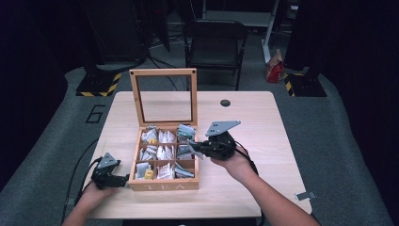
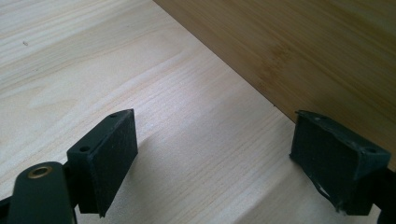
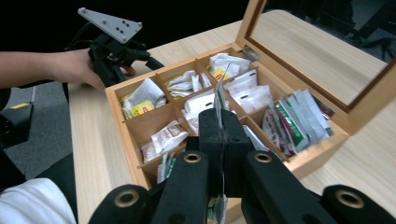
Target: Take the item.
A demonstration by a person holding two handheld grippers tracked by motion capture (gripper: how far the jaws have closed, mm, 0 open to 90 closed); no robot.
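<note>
High view: a wooden tea box (image 1: 163,184) stands on the light wooden counter (image 1: 263,136), its glass-paned lid (image 1: 163,96) raised upright at the far side.
Box contents: nine compartments in three rows, each holding paper tea packets; the word TEA shows on the front wall.
Right tool (image 1: 196,147): held over the right-hand column of the box, beside its middle compartment, jaws pointing left.
Right tool state: closed tight on a thin tea packet (image 3: 219,100), which stands edge-on between the two black pads in the right gripper view.
Tea packet place: pinched at the jaw tips, its upper edge rising above them, over the box's compartments; whether it touches the packets below cannot be told.
Green-striped packets (image 3: 294,122): stacked leaning in the compartment just right of the jaws in the right gripper view.
Left tool (image 1: 123,180): resting low on the counter at the front left corner of the box, held in the left hand (image 1: 96,193).
Left tool state: open, with nothing between the pads; in the left gripper view bare counter lies between them and the box's side wall (image 2: 299,51) stands just beyond the right-hand pad.
Background: a dark folding chair (image 1: 214,44) stands behind the counter.
</note>
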